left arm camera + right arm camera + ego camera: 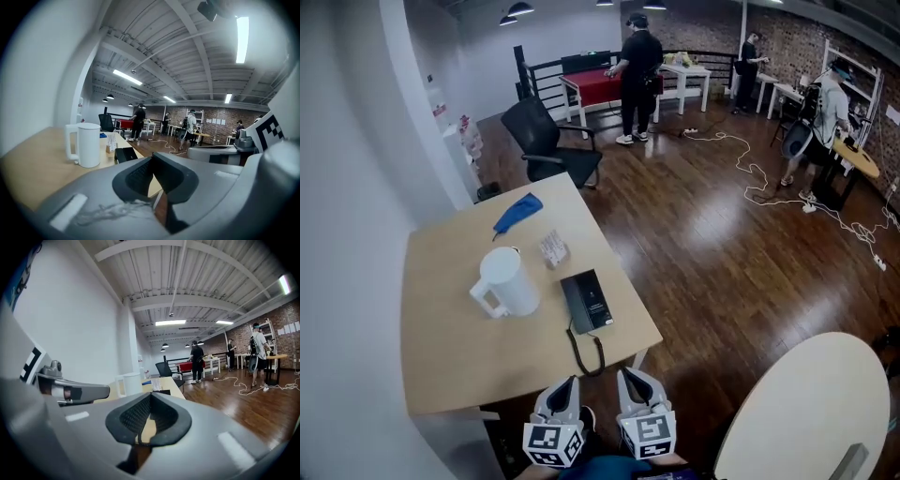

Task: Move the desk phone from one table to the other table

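Note:
The black desk phone (587, 300) lies flat near the right front corner of the light wooden table (450, 347). Its coiled cord (586, 352) loops toward the front edge. My left gripper (567, 382) and right gripper (628, 375) hang side by side just short of that edge, both pointing at the phone and touching nothing. In the left gripper view the left gripper (153, 157) has its jaws together and empty, with the phone (123, 153) ahead. The right gripper (150, 395) is shut too, its tips meeting, and the phone (161, 392) lies beyond it.
A white jug (506, 281) stands left of the phone, with a small clear holder (553, 248) and a blue cloth (517, 214) behind it. A round pale table (806, 412) is at the lower right. A black office chair (548, 141), floor cables (769, 187) and people (637, 75) are farther off.

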Action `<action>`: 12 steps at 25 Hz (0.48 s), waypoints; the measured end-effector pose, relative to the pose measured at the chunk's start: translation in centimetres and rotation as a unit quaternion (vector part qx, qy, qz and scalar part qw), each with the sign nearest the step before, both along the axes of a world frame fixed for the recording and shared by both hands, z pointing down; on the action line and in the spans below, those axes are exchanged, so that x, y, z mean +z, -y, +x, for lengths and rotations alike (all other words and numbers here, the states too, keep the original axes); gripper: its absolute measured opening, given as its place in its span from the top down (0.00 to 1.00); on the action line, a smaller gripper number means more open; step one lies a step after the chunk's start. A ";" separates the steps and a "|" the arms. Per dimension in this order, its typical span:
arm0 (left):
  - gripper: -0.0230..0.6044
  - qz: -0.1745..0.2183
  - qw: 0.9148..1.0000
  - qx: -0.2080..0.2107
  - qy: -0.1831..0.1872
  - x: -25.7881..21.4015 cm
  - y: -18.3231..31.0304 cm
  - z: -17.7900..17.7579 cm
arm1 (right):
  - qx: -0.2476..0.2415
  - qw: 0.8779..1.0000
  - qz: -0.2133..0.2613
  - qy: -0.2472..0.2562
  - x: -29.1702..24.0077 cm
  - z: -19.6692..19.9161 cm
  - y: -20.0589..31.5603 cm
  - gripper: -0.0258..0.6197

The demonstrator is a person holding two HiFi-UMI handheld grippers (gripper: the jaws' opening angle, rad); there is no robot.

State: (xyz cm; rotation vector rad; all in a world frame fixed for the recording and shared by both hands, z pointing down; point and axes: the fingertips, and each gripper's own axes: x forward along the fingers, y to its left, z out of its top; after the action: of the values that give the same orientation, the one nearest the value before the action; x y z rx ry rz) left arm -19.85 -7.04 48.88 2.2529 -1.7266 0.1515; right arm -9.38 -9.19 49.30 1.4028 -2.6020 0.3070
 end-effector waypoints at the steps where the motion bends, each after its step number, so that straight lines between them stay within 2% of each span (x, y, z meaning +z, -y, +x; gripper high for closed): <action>1: 0.94 0.002 1.000 -0.003 0.000 -0.2 -0.4 -0.2 | -0.004 1.000 0.001 -0.002 -0.4 -0.3 -0.5 0.97; 5: 0.94 0.023 1.000 0.007 0.004 -1.8 -0.7 -0.4 | -0.001 1.000 0.013 -0.017 -2.0 -1.0 -1.4 0.97; 12: 0.94 0.055 0.996 0.064 0.008 -3.6 0.2 -1.5 | 0.045 0.998 0.026 -0.030 -3.4 -2.7 -1.4 0.97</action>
State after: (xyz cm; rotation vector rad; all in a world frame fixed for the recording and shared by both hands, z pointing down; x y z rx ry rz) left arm -21.34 -7.27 45.33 2.4499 -1.6362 0.1040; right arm -12.09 -7.79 45.89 1.5245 -2.5212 0.2061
